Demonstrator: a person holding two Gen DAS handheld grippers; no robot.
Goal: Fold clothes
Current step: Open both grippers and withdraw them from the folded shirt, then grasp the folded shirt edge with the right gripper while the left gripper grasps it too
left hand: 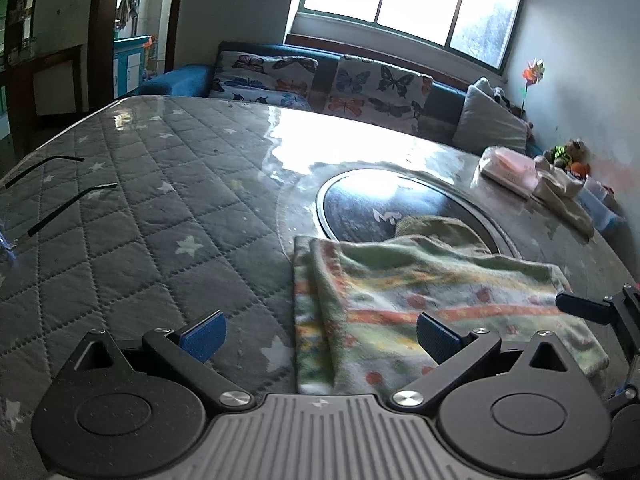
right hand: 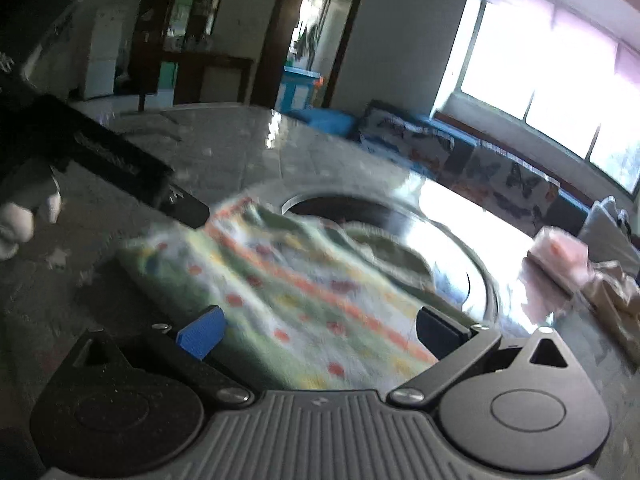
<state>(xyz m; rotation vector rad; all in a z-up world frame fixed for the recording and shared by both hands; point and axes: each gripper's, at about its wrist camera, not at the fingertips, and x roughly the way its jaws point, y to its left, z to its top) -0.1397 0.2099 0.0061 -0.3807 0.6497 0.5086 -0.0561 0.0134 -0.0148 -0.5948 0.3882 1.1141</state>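
Green terry with orange and red stripes is what fills both views: the patterned green towel (left hand: 420, 312) lies on the table right in front of you, already doubled over at least once, with a clean folded edge running down its left side in the left wrist view. So you're partway in, not at the start. It looks like one more fold is left, plus some tidying, because the far end is still lumpy and bunches up over the rim of the round dark inset (left hand: 384, 204) in the middle of the table.

Your left gripper (left hand: 320, 336) is spread wide with nothing between its blue pads, hovering low at the towel's left edge. Your right gripper (right hand: 320, 336) is spread wide too and holds nothing, sitting just above the near end of the cloth. The right wrist view is smeared with motion blur, so I can't say whether its tips touch the fabric.

Further out, the grey quilted star-print table cover (left hand: 140, 208) under its glossy clear sheet is bare to the left except for two thin black strips (left hand: 60, 184). Off to the far right sit a pink packet (left hand: 508, 168) and some beige cloth (left hand: 564, 196), possibly the next item. Beyond the table is the blue sofa with butterfly cushions (left hand: 360, 88).
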